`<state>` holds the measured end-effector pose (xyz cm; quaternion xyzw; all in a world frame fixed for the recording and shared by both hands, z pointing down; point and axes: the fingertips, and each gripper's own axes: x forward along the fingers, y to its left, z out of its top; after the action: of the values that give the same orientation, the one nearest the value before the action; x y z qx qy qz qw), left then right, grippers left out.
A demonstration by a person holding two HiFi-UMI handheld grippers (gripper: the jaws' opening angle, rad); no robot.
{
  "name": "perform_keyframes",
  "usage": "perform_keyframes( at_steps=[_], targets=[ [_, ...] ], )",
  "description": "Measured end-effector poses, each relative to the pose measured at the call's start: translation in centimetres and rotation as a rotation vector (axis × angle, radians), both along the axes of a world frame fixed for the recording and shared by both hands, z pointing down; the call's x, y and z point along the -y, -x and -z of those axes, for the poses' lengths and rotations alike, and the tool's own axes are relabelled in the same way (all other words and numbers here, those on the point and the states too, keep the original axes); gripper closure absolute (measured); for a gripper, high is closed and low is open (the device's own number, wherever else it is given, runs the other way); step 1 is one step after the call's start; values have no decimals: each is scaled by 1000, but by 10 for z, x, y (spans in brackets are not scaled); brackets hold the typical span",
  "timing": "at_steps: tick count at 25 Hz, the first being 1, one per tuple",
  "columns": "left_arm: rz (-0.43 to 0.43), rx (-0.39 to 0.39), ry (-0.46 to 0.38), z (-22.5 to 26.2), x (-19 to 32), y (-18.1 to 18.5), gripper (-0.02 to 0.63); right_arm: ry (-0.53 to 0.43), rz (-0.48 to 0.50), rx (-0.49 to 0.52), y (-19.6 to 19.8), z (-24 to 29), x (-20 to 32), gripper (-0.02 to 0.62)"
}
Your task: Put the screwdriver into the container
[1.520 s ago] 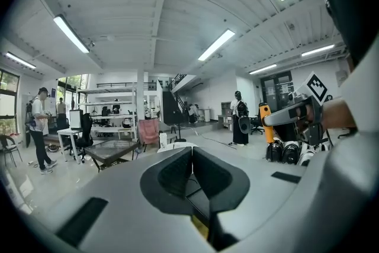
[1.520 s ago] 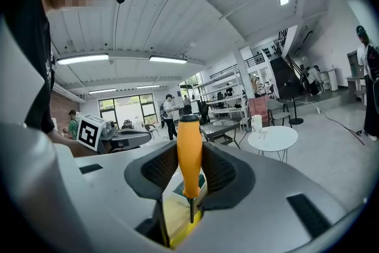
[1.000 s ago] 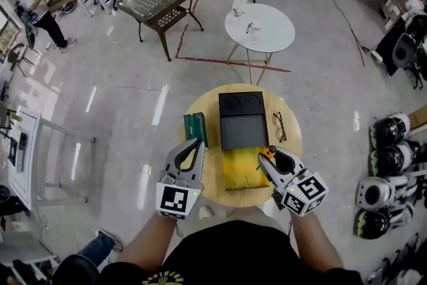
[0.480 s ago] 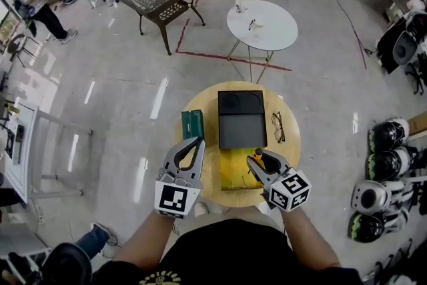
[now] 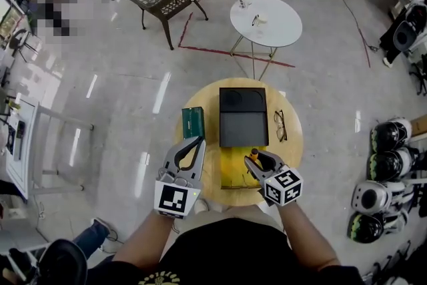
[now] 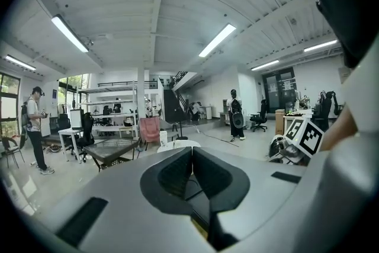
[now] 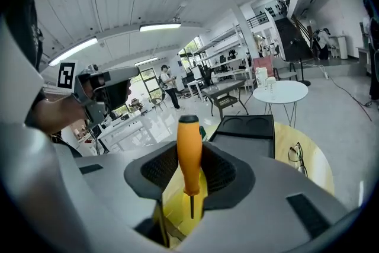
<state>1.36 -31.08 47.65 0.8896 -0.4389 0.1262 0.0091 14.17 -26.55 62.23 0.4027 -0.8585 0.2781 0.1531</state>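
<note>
Both bare forearms (image 5: 143,243) reach forward side by side, the left gripper (image 5: 197,143) pointing ahead with its jaws pressed together on nothing, while the right gripper (image 5: 257,158) angles inward, jaws clamped on the screwdriver (image 7: 189,154), orange handle up and shaft pointing down.

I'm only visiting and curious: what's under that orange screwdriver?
The open yellow container, with the screwdriver held tip-down above it by the right gripper. The gripper covers most of its inside, so contents can't be told.
</note>
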Motion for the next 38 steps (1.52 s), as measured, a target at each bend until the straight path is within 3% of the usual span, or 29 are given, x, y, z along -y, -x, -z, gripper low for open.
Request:
perform_keyframes(
  at_steps=[14, 20, 38],
  targets=[
    [46, -39, -8, 11, 2, 11, 588, 110, 32, -96, -5, -63, -4, 459],
    [54, -18, -6, 10, -2, 17, 588, 180, 53, -145, -5, -100, -10, 459],
    [69, -8, 1, 8, -9, 38, 588, 261, 84, -251, 6, -150, -13, 460]
  ],
)
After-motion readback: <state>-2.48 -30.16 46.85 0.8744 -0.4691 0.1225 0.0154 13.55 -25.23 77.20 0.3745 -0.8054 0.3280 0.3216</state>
